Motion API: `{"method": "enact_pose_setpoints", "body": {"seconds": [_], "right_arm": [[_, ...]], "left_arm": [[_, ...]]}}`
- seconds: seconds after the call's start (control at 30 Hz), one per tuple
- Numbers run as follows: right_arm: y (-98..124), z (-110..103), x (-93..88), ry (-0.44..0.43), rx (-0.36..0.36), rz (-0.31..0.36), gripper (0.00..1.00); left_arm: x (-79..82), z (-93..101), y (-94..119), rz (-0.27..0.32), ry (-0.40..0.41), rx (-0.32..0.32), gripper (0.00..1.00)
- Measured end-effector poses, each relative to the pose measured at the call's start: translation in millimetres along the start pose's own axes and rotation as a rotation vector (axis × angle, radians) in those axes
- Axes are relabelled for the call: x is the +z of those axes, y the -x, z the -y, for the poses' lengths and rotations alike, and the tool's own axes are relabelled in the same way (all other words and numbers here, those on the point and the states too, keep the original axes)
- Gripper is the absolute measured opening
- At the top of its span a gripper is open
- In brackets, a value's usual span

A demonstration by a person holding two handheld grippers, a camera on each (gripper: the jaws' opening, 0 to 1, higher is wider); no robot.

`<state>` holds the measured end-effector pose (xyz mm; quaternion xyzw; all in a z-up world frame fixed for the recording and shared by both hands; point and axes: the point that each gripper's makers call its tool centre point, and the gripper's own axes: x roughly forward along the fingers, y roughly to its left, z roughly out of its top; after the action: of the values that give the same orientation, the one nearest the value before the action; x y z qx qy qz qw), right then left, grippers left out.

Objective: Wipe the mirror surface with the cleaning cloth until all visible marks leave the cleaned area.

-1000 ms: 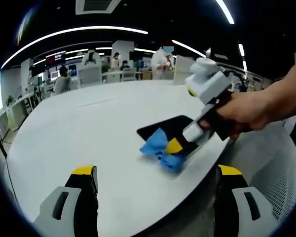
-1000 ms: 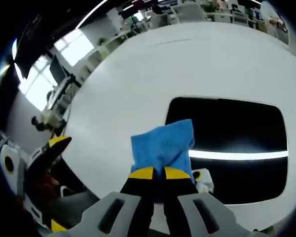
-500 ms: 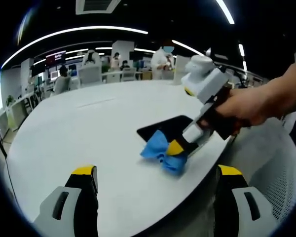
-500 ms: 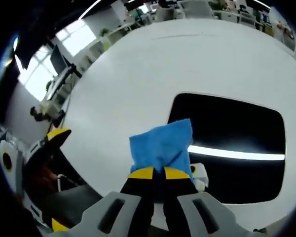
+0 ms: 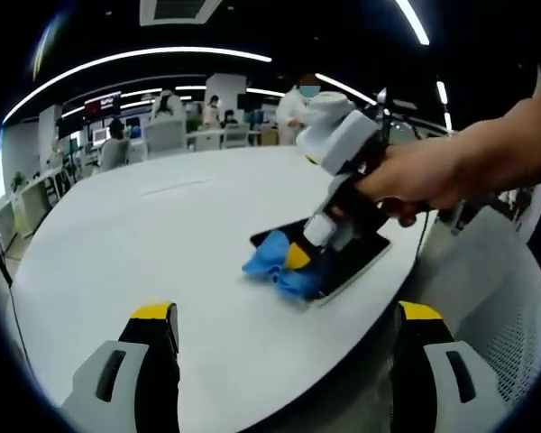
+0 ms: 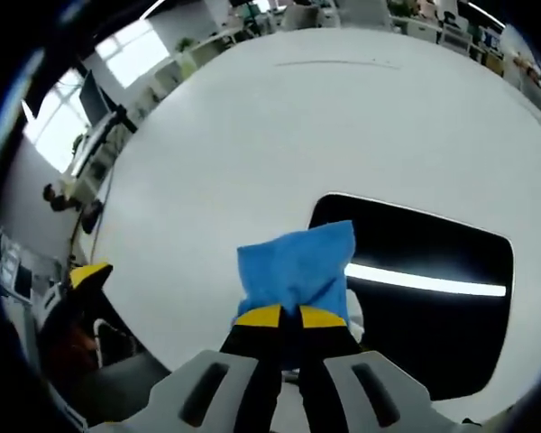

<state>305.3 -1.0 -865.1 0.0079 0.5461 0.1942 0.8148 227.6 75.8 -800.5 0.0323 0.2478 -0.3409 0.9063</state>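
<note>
Your right gripper (image 6: 282,317) pinches the soft, crumpled blue cloth (image 6: 295,268) onto the glossy dark rectangular mirror's (image 6: 424,298) corner, on the smooth white table (image 6: 252,135). Your left gripper (image 5: 284,320) stands wide, empty.

white table (image 5: 144,244), office desks (image 5: 167,135) — people (image 5: 298,106) beyond

Mirror (image 5: 347,253) shared (near right, farther left)
</note>
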Motion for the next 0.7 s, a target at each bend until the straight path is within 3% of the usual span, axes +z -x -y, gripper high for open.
{"method": "enact_pose_setpoints", "body": {"seconds": [0.37,0.7], "right_arm": [[-8.0,7.4,21.6,-0.015,-0.003,-0.007,0.00],[-20.8,15.0,45.1,0.022,-0.018,0.002,0.00]], "left_arm": [[0.3,-2.0,0.0,0.002,0.007,0.006,0.99],[-0.9,-3.2,-0.4,-0.002,0.011,0.007,0.99]]}}
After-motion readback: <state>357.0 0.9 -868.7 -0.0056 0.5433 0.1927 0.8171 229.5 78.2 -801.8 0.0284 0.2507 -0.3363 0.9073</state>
